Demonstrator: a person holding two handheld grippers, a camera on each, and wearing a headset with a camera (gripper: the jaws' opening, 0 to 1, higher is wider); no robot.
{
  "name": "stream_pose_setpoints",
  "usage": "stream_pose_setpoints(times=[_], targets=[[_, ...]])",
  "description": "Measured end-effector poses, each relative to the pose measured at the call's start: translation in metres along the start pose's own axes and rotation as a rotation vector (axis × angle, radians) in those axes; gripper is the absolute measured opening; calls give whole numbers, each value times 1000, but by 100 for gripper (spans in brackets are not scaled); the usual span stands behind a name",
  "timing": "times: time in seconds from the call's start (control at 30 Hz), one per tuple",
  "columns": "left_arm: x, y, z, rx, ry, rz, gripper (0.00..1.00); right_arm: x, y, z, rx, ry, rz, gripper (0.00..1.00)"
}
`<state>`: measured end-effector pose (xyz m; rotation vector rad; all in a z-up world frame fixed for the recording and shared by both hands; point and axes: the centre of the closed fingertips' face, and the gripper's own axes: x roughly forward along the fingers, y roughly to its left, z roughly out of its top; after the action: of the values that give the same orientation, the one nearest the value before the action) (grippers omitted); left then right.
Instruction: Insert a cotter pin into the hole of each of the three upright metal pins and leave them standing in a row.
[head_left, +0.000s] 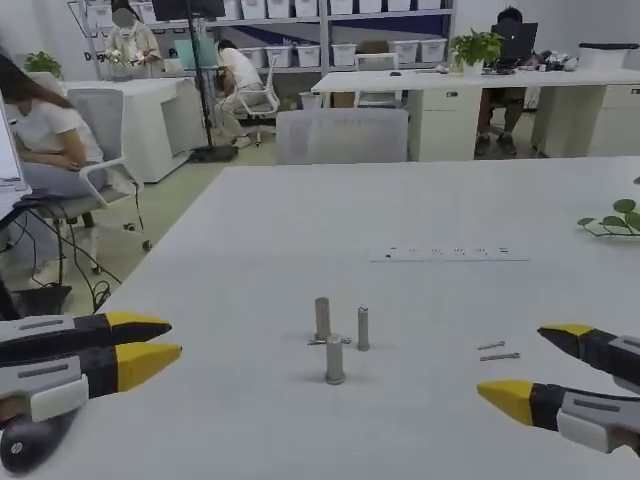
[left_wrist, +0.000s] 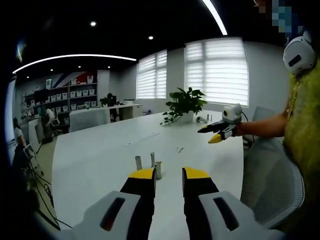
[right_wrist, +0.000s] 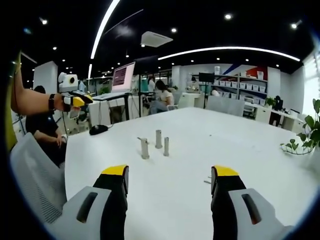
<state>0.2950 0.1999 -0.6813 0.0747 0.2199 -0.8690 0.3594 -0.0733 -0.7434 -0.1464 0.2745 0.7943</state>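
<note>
Both units hang above the white workbench (head_left: 300, 220), and each is empty. The left gripper (head_left: 165, 340) has its jaws narrow, with a slim gap between them. The right gripper (head_left: 528, 362) has its jaws spread wide.

The three upright metal pins (head_left: 335, 362) stand in a tight cluster at mid-bench, between the two grippers, and not yet in a row. Two loose cotter pins (head_left: 498, 351) lie flat just beside the right gripper's tips. Their long axes run roughly across my head view, parallel to each other. I judge the right gripper the nearer for pickup.

A thin sliver (head_left: 318, 342) shows beside the nearest pin's head. I cannot tell whether it is a cotter pin already seated. The pin holes are too small to resolve.
</note>
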Motion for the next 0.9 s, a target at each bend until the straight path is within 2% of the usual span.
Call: stream_pose_setpoints(times=[0.13, 0.23, 0.47, 0.67, 0.8, 0.9], targets=[[21, 5, 4, 4, 1, -16, 21, -7, 0, 9, -21, -5, 10, 69], [36, 11, 9, 4, -10, -23, 22, -14, 5, 5, -54, 22, 29, 69], [68, 25, 16, 9, -4, -52, 24, -26, 5, -2, -54, 31, 34, 69], [91, 48, 14, -7, 7, -51, 23, -30, 3, -5, -55, 36, 30, 69], [109, 62, 8, -12, 22, -46, 23, -31, -1, -6, -52, 41, 20, 68], [122, 69, 3, -11, 40, -56, 23, -33, -3, -6, -42, 36, 12, 68]])
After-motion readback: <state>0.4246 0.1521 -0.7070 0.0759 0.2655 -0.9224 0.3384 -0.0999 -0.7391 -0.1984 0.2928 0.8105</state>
